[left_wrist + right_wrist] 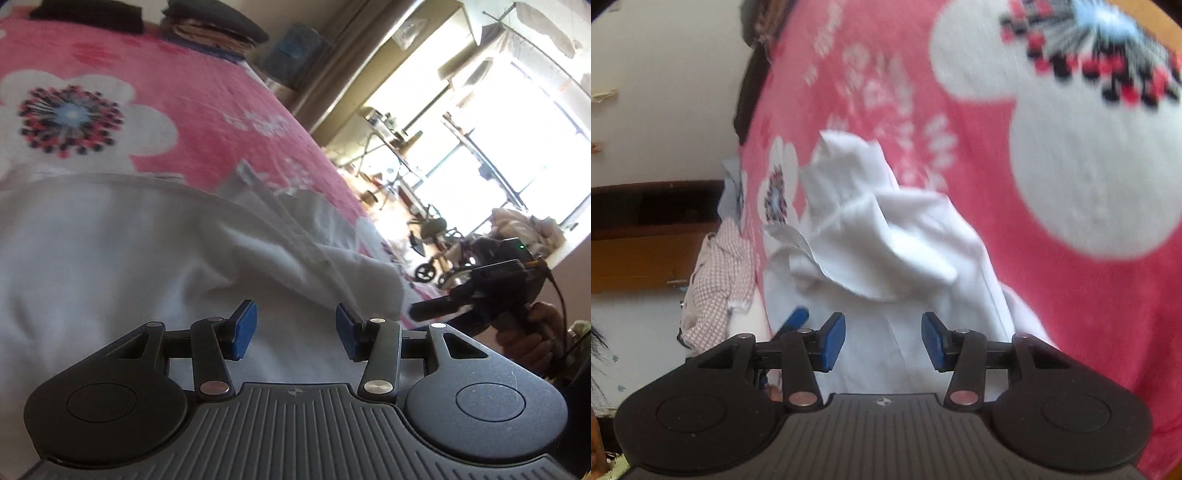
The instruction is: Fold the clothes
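Nearest us, our left claw (295,330) and right claw (882,341) both stand parted with nothing between the blue pads — each hangs over the crumpled white garment (886,240). It lies on the bed's pink flowered blanket (207,92); folded dark clothes (218,26) sit beyond.

The white garment (110,258) is blurred and cut off by the left and lower edges in the left wrist view. The blanket (1071,184) is smeared, its big flower (1082,33) cut by the top edge. On the far left, a checked cloth (716,280) is too blurred to identify
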